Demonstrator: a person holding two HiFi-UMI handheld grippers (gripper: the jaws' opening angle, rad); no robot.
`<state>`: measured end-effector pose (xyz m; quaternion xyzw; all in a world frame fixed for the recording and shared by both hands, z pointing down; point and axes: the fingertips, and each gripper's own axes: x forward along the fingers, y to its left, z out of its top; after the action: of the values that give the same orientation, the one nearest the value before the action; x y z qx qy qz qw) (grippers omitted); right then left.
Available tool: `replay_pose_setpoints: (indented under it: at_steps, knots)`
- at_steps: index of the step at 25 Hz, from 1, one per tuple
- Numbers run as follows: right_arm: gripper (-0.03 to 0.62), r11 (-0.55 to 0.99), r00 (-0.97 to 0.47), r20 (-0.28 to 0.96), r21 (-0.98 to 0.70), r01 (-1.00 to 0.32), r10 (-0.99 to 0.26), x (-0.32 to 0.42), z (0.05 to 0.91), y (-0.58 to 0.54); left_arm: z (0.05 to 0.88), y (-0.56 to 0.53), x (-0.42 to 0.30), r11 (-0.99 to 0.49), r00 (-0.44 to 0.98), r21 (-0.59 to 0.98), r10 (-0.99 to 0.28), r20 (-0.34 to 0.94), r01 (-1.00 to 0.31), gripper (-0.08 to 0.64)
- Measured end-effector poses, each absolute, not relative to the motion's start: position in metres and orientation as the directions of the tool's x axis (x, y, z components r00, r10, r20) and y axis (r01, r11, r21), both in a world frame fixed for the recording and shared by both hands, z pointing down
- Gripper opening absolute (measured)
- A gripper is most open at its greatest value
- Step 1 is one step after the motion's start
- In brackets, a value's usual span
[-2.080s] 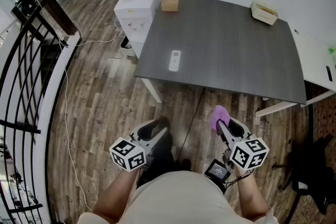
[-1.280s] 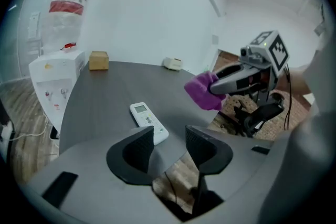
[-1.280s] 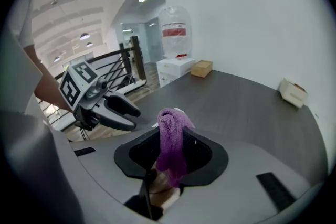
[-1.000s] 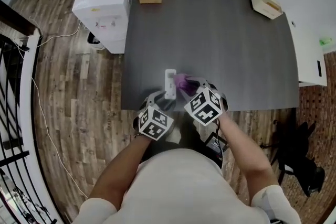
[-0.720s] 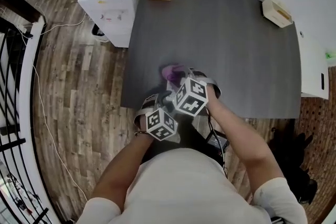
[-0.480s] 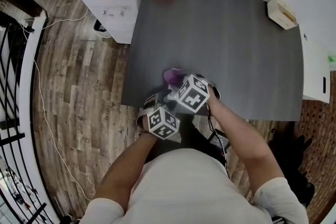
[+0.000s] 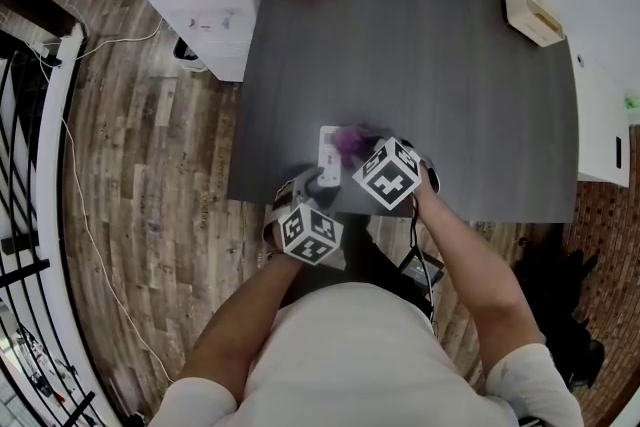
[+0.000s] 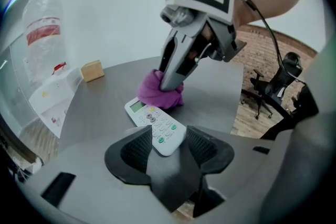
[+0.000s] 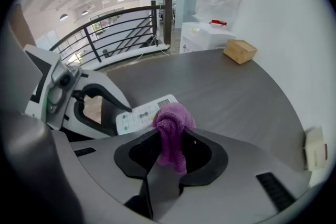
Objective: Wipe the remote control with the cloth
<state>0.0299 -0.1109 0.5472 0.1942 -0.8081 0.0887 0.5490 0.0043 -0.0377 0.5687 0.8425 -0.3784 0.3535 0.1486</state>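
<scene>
Left gripper (image 8: 167, 145) clamps the remote (image 8: 155, 120), frame centre — right gripper (image 9: 170, 150) pinches the cloth (image 9: 173, 119), resting on its far end.

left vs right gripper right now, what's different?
The left gripper is closed on the near end of the remote; the right gripper is closed on the purple cloth. The left gripper's jaws stand wider, spanning the remote; the right gripper's are nearly together on the bunched cloth. Shared: both hold something and meet at the remote on the table.
</scene>
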Motion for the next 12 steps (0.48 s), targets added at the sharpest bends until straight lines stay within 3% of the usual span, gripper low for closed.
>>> replay_pose_setpoints:
  at_steps: [6, 12]
  knots:
    - [0.117, 0.892, -0.218, 0.933, 0.178, -0.415, -0.287, 0.077, 0.546, -0.115, 0.568, -0.038, 0.003, -0.682, 0.467, -0.017, -0.518, 0.717, -0.731, 0.192]
    - [0.118, 0.889, -0.244, 0.879, 0.325, -0.322, -0.409, 0.047, 0.512, -0.135, 0.558, -0.032, -0.015, -0.677, 0.482, -0.017, -0.541, 0.689, -0.736, 0.218]
